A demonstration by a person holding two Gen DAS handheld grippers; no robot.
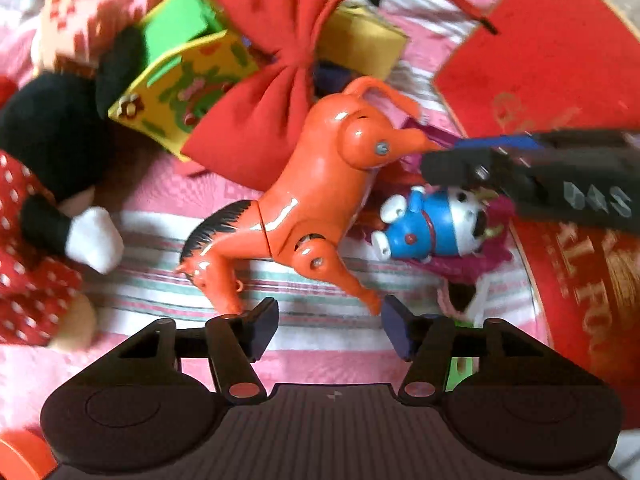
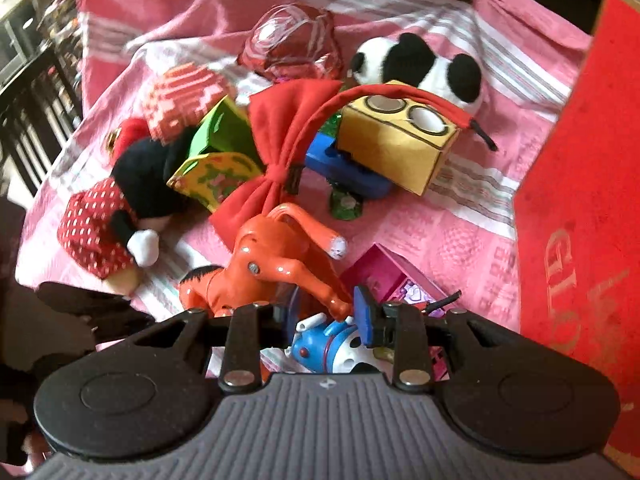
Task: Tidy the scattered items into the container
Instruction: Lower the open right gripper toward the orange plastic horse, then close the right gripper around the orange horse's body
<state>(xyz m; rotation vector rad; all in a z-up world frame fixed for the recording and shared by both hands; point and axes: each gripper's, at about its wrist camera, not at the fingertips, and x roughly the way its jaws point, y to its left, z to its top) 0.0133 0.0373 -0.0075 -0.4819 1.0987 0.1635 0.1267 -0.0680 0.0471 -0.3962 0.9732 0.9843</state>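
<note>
An orange toy horse (image 1: 312, 196) lies on its side on the pink striped cloth. My left gripper (image 1: 330, 328) hangs just short of it, open, with the horse's leg tip and snout close to the pads but not pressed. A blue and white toy figure (image 1: 432, 224) lies right of the horse. My right gripper (image 1: 476, 156) reaches in from the right over its head. In the right wrist view the blue and white toy figure (image 2: 324, 348) sits between the jaws of my right gripper (image 2: 326, 314), which are shut on it, with a leg of the horse (image 2: 280, 264) beside them.
A red box (image 2: 580, 200) with gold lettering stands along the right. Behind the horse lie a red bow (image 2: 288, 148), a yellow box (image 2: 396, 148), a green-yellow box (image 2: 216, 160), a panda plush (image 2: 420, 64), a spotted-dress plush (image 2: 120, 200) and a pink box (image 2: 384, 276).
</note>
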